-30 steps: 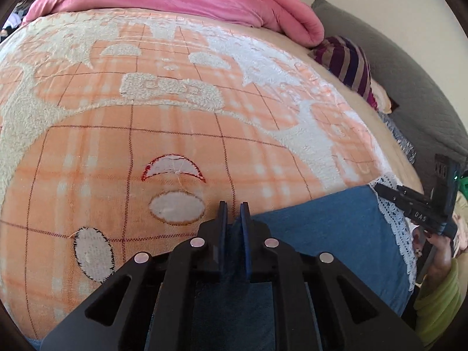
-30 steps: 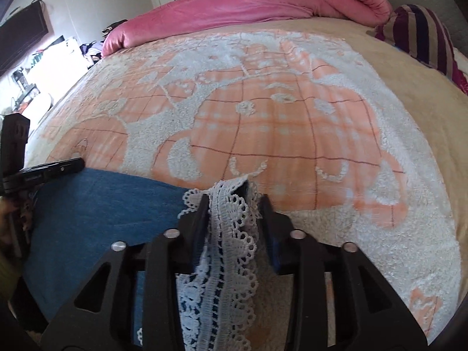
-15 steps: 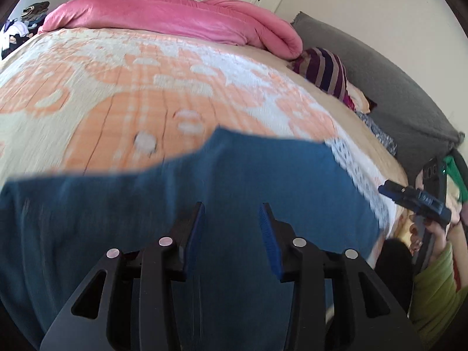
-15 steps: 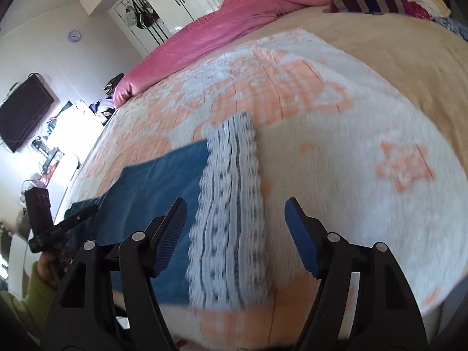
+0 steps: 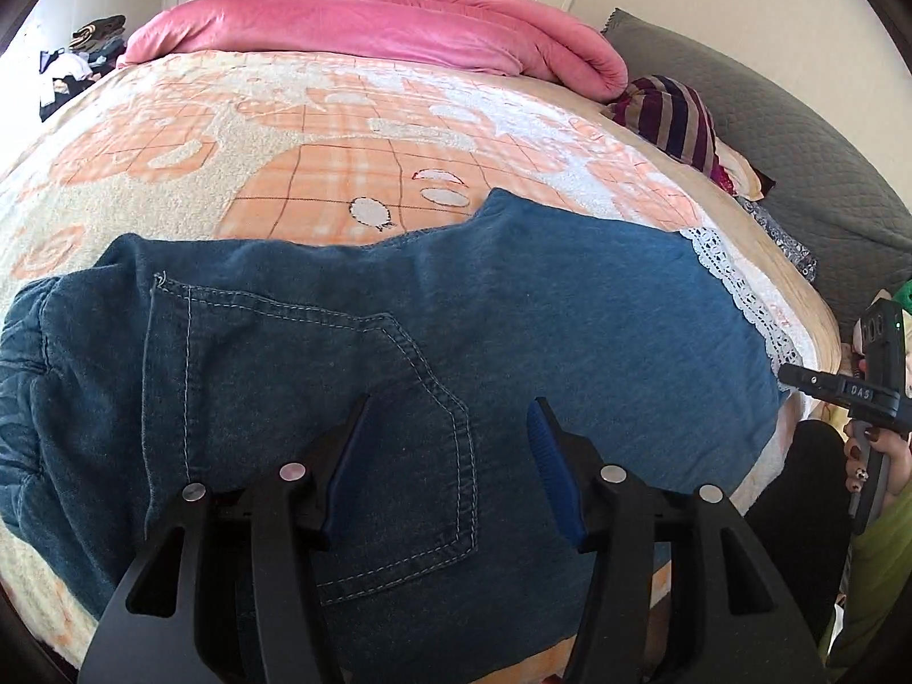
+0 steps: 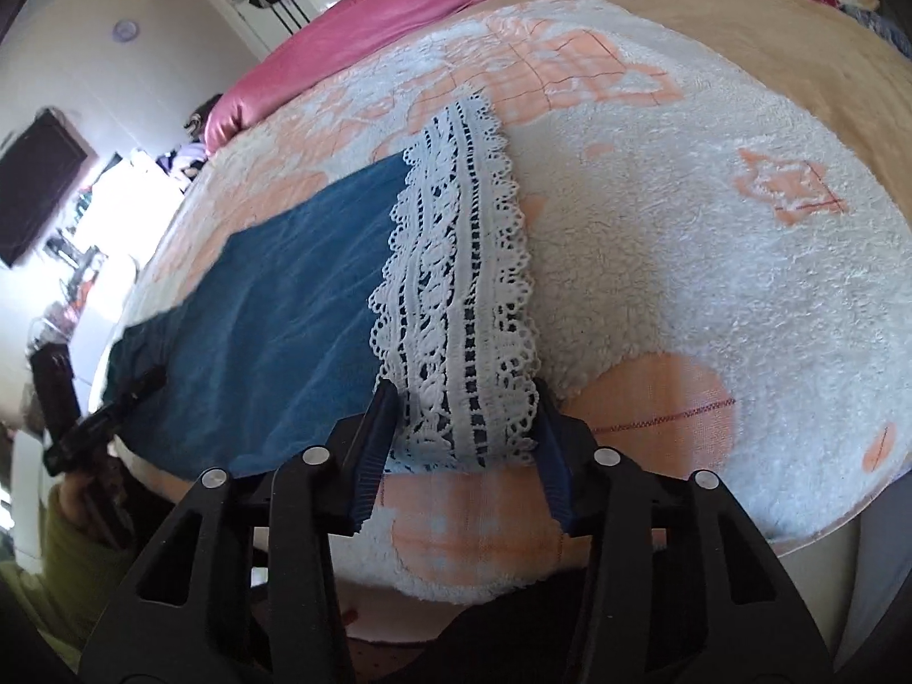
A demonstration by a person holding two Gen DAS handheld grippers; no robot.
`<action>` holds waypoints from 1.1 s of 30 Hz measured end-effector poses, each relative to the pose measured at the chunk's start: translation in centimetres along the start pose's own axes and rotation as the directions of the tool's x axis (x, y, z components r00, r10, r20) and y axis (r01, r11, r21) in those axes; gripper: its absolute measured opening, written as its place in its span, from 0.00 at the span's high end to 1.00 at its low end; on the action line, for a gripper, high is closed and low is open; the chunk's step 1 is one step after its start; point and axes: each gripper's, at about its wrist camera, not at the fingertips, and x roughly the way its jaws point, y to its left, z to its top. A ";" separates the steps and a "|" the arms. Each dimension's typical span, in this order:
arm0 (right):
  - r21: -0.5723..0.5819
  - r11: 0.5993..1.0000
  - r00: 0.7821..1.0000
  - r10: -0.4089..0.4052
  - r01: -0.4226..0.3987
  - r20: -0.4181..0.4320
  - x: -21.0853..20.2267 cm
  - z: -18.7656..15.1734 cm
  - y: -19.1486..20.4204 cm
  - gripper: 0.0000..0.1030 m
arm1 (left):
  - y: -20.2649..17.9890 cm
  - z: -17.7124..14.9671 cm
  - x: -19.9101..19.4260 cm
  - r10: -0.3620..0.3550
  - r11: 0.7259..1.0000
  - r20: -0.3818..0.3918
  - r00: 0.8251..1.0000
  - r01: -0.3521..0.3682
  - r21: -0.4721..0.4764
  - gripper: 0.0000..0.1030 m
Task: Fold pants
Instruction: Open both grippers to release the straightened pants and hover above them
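Blue denim pants lie folded flat across the near part of the bed, back pocket up, white lace hem at the right end. My left gripper hovers over the pocket, jaws opening, with nothing pinched between them. In the right wrist view the lace hem runs away from my right gripper, whose jaws are closing with the near end of the lace lying flat between them, not bunched. Each gripper shows in the other's view: the right one, the left one.
The pants rest on an orange and white fleece blanket. A rolled pink duvet lies along the far side, a striped cushion and grey headboard at the right. The bed's near edge is just under the right gripper.
Both grippers let go of the cloth they were shut on and drew back. The pants now lie spread flat. The left jaws widened; the right jaws widened, then narrowed around the lace.
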 end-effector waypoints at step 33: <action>-0.385 0.920 0.996 -0.049 0.075 0.077 2.5 1.1 11.9 0.28 | -3.5 3.8 -1.6 -0.063 0.997 0.059 0.996 0.060 0.050 0.27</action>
